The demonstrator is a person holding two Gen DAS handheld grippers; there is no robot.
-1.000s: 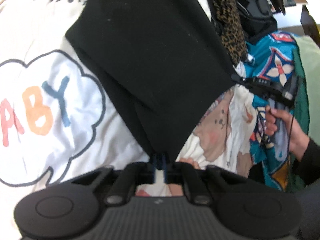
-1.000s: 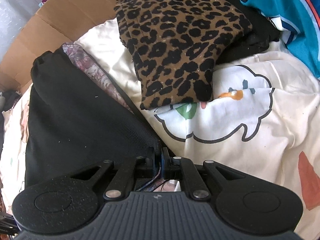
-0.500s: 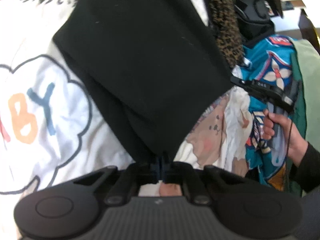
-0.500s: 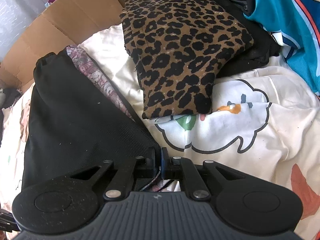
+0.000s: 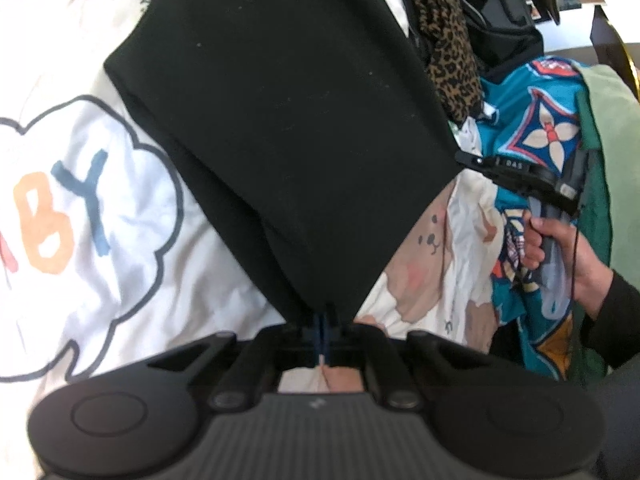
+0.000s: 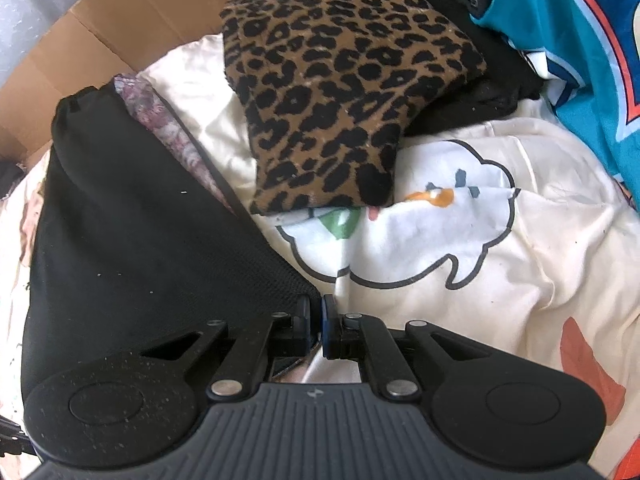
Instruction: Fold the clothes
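item: black garment [image 5: 296, 120], mid-fold. step in hand, by my reading: both tongs are gripping one corner each and carrying a doubled panel across the bed.

left gripper [image 5: 323, 320]: jaws are pressing together on the near corner of the black garment, which is fanning away from the tips.

right gripper [image 6: 316, 320]: jaws are nearly meeting, pinching the garment's other corner at the tips. in the left view it is showing at the panel's right corner, with the hand [image 5: 568, 256] on its handle.

location: the garment is lying partly on, partly lifted over, a cream sheet [image 6: 500, 280] printed with cloud shapes, just beside a leopard cloth [image 6: 340, 80]. a teal print [image 6: 592, 60] is lying to the far right, and a cardboard box [image 6: 100, 32] is standing behind.

appearance: matte black, fine-knit texture near the right tips, flecked with lint, edges doubled, a layered hem showing on its left side.

next move, as a judgement: it is calling for both corners to be laid down level, edges matching, before either grip is loosened; uneven tension is risking a skewed fold.
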